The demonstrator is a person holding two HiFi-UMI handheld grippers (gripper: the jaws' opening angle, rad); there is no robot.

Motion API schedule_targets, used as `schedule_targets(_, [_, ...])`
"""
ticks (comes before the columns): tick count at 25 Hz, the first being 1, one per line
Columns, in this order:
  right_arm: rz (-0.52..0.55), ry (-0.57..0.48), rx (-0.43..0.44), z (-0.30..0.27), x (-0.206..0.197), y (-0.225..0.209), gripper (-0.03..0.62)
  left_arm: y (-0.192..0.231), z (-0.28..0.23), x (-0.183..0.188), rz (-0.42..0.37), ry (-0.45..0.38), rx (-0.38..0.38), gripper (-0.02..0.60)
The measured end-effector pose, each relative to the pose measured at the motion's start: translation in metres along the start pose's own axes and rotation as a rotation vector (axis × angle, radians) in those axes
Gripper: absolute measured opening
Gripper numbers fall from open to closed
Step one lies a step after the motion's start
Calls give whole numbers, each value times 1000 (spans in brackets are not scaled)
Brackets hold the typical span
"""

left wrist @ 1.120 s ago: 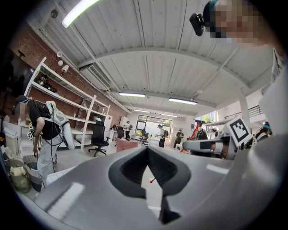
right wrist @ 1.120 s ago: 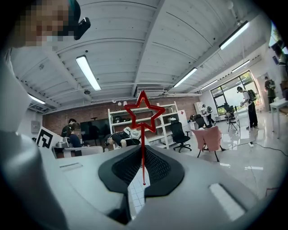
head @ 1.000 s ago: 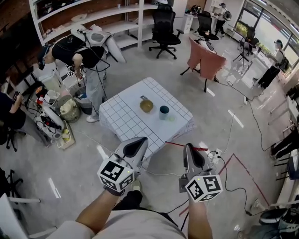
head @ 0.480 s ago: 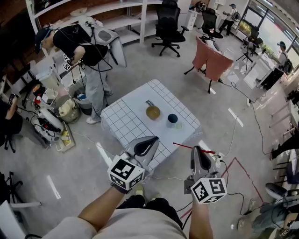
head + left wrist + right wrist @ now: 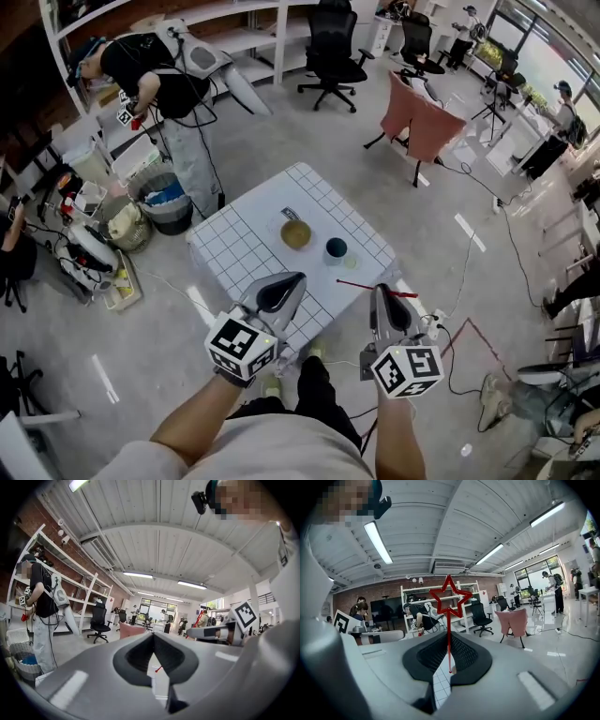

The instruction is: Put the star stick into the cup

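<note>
Right hand-held gripper (image 5: 381, 296) is clamped on the star stick (image 5: 449, 620), jaws narrow on the thin red shaft with the star outline standing above them; the left hand-held gripper (image 5: 294, 279) has its jaws together with nothing between. Both are held on the near side of the surface (image 5: 234, 251) (white cloth, dark grid), well apart from the dark cup (image 5: 335, 249), which stands upright just beside a brown bowl (image 5: 295, 234). Recommended procedure: carry the stick over the cup mouth, turn the shaft near vertical, lower the free end inside the rim, then release. Avoid striking the rim; a light cup may tip. No brand or legible writing is visible; only square markers on each hand-held gripper's cube.
</note>
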State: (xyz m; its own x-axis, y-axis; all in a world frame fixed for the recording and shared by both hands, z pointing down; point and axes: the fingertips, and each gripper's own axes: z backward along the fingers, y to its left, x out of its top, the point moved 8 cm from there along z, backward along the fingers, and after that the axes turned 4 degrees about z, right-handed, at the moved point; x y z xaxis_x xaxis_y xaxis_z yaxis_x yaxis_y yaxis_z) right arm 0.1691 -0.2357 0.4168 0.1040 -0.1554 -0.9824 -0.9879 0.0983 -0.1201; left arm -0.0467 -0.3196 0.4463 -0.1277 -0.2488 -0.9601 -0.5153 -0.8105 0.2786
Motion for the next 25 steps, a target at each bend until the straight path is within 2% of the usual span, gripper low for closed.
schedule_targets(7, [-2, 66, 26, -65, -15, -53, 29, 20, -66, -21, 14, 31, -4, 5])
schedule_targets(15, [-30, 190, 74, -148, -62, -120, 29, 43, -147, -56, 14, 82, 0, 5])
schedule_targets(20, [-54, 252, 113, -176, -105, -159, 29, 46, -183, -87, 16, 114, 47, 5])
schedule_targets(25, [-46, 327, 150, -226, -134, -161, 29, 80, -202, -101, 55, 151, 96, 5])
